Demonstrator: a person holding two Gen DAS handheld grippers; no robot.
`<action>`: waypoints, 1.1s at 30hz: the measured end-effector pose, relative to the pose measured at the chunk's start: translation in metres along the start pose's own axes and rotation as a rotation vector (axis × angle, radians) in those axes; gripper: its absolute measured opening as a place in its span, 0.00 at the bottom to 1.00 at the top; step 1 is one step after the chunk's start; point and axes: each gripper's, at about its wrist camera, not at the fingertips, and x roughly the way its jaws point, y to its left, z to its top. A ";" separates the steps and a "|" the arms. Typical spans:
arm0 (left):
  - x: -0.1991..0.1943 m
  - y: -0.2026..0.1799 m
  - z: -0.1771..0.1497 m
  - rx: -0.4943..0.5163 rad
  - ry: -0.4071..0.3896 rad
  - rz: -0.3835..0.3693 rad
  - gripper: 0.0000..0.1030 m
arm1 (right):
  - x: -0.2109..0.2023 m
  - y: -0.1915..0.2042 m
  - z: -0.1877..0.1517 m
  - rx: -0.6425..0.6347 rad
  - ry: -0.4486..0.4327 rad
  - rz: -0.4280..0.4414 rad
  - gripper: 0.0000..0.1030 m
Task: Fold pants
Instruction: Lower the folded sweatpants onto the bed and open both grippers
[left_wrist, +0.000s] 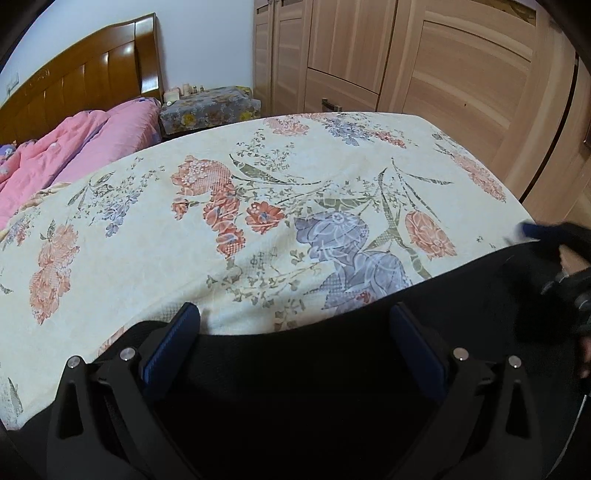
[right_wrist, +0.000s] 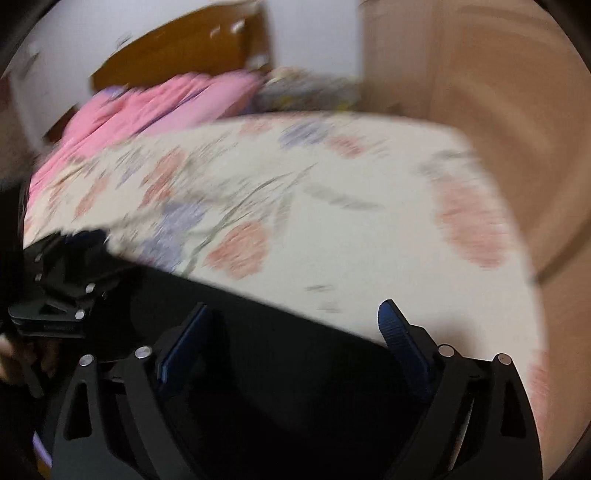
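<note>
The black pants (left_wrist: 295, 369) lie on the flowered bed sheet (left_wrist: 147, 258), spreading beneath and between both sets of fingers. The left gripper (left_wrist: 295, 332) has its fingers (left_wrist: 173, 343) spread wide over the pants' far edge, holding nothing. The right gripper (right_wrist: 295, 332) is likewise wide open above the cloth; its view is blurred. Beyond the fingers lie a pink quilt (left_wrist: 55, 155) and a wardrobe (left_wrist: 443, 66).

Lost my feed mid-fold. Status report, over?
Left hand-held gripper open, right hand-held gripper open, both over black fabric pants. Pants flat on floral bedsheet. Nothing obstructing.
</note>
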 end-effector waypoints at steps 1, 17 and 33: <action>0.000 0.000 0.000 0.000 -0.001 0.001 0.99 | -0.021 -0.002 -0.009 -0.006 -0.031 0.044 0.86; -0.019 -0.012 -0.002 0.002 0.035 0.098 0.97 | -0.070 0.026 -0.101 -0.126 -0.102 0.025 0.85; -0.143 -0.076 -0.193 0.031 -0.102 0.200 0.99 | -0.073 0.060 -0.159 -0.277 -0.087 0.058 0.86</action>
